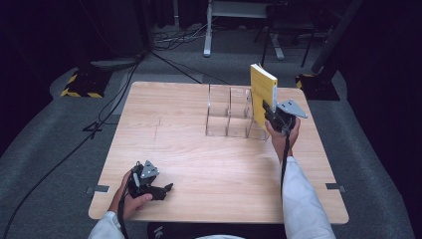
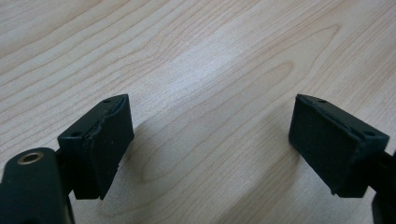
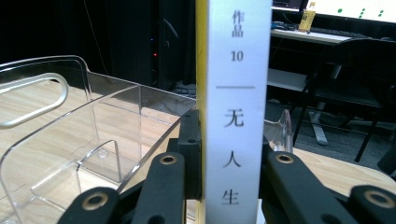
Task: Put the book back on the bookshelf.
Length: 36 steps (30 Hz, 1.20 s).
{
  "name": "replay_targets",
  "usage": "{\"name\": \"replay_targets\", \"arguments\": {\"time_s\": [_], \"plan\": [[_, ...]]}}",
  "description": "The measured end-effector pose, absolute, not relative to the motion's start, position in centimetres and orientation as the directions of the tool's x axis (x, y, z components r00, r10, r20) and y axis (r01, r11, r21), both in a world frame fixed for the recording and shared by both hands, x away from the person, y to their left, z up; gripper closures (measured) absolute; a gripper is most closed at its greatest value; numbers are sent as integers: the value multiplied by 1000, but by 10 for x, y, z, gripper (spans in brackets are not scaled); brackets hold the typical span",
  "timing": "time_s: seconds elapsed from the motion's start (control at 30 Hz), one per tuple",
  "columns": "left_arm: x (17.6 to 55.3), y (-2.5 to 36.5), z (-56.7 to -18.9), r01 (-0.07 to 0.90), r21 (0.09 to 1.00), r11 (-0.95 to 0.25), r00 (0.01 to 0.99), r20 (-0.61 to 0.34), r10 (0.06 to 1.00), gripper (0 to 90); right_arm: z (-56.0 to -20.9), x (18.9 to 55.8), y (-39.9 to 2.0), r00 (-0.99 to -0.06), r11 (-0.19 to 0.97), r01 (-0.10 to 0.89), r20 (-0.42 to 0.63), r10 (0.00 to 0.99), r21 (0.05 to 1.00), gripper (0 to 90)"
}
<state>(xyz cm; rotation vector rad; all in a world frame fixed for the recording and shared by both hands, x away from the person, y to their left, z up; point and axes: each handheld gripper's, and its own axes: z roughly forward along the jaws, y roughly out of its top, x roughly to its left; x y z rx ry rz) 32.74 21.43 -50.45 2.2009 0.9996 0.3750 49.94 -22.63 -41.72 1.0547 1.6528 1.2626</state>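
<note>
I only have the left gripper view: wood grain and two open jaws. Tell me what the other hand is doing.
Observer: The right hand-held gripper is shut on a yellow book, held upright at the table's far right.
Operator: Report what is beside the book.
Observer: A clear acrylic organizer with upright dividers stands just left of it.
Operator: Read me the spine.
Observer: In the right gripper view the white spine faces the camera, printed with Chinese characters and the number 10.
Operator: Say where my gripper sits.
Observer: The left hand-held gripper is near the table's near left edge, well apart from the organizer.
</note>
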Motion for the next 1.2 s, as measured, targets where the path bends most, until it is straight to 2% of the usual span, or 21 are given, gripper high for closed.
{"name": "replay_targets", "arguments": {"time_s": [0.7,1.2], "plan": [[327,214,-504,546,688,-478,666,-10,746,147,-418,513,-216,-309,123,97,-87,947,988,761],[326,214,-504,546,686,-480,671,-16,741,148,-439,513,-222,-337,113,130,-63,939,985,755]]}}
